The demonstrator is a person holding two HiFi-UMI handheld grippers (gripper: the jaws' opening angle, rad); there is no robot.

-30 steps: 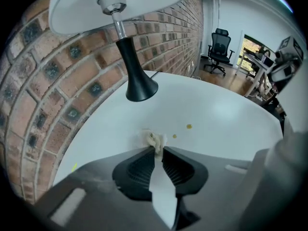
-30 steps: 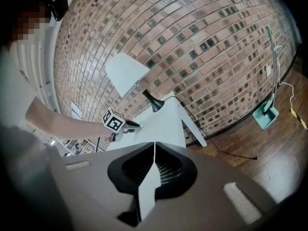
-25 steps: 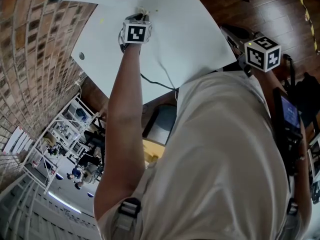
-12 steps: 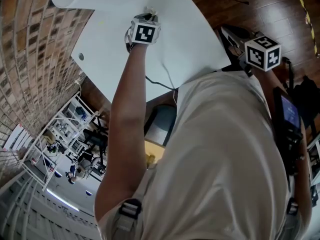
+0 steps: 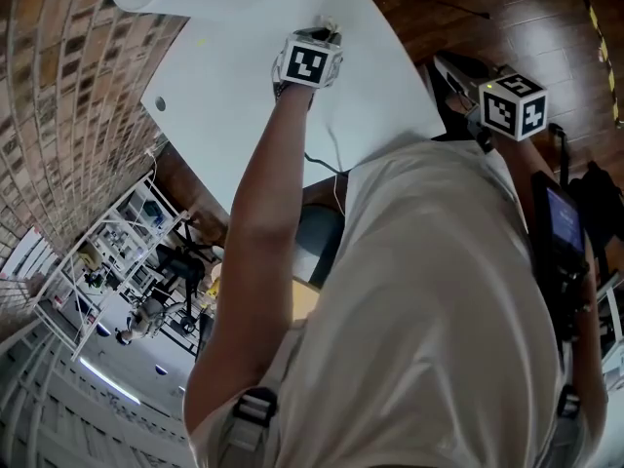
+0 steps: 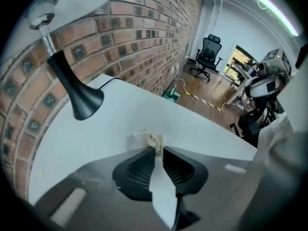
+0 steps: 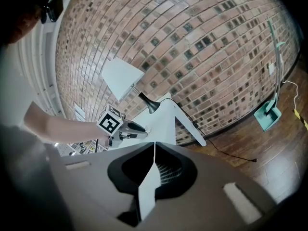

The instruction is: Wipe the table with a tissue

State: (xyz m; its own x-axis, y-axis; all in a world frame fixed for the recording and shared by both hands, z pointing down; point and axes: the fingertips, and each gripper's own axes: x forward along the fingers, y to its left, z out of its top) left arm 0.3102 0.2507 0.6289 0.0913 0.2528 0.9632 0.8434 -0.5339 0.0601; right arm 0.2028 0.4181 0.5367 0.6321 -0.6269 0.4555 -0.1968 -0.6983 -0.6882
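Left hand-held gripper (image 6: 156, 147) clamped on crumpled white tissue (image 6: 150, 139); tissue touches white tabletop (image 6: 115, 117), frame centre in left gripper view. Black lamp base (image 6: 82, 100) stands on tabletop, left of frame. Brick wall (image 6: 144, 32) behind, upper left. Wood floor (image 6: 202, 93) and office chair (image 6: 208, 57) upper right. Right hand-held gripper (image 7: 154, 148): jaws together, nothing between, beside tabletop edge at right of head view.

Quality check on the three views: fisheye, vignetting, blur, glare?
Head view: brick wall bows strongly; white table bright, not blown out. Left gripper view: black vignetted corners, tissue slightly soft, ceiling strip light blown out. Right gripper view: the wall bulges into a dome, corners dark.
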